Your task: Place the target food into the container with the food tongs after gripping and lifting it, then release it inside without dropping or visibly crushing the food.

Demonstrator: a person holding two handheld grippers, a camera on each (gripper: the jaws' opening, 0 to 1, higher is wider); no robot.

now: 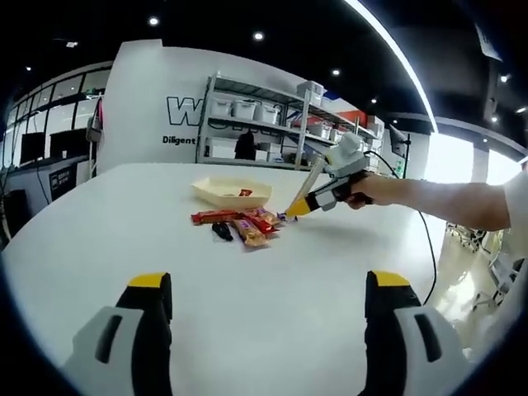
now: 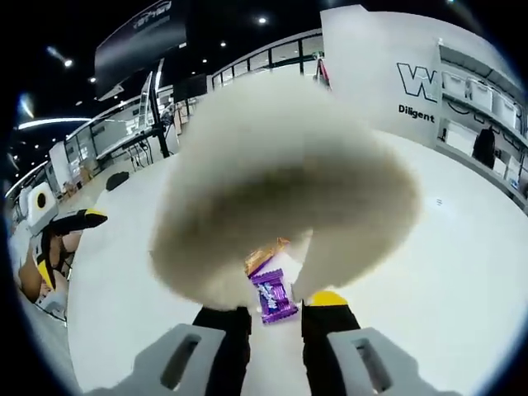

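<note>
Right gripper view: gripper (image 2: pixel 275 318) pinching tongs (image 2: pixel 289 190) above purple candy (image 2: pixel 273 295).

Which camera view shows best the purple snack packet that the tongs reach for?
The right gripper view: the purple packet lies close, just beyond the tongs and the right gripper. In the left gripper view the packet is a tiny purple speck at the tong tips, beside other snacks.

One tray (image 1: pixel 232 192), one tongs (image 1: pixel 307 188), several snack packets (image 1: pixel 245 223).
</note>
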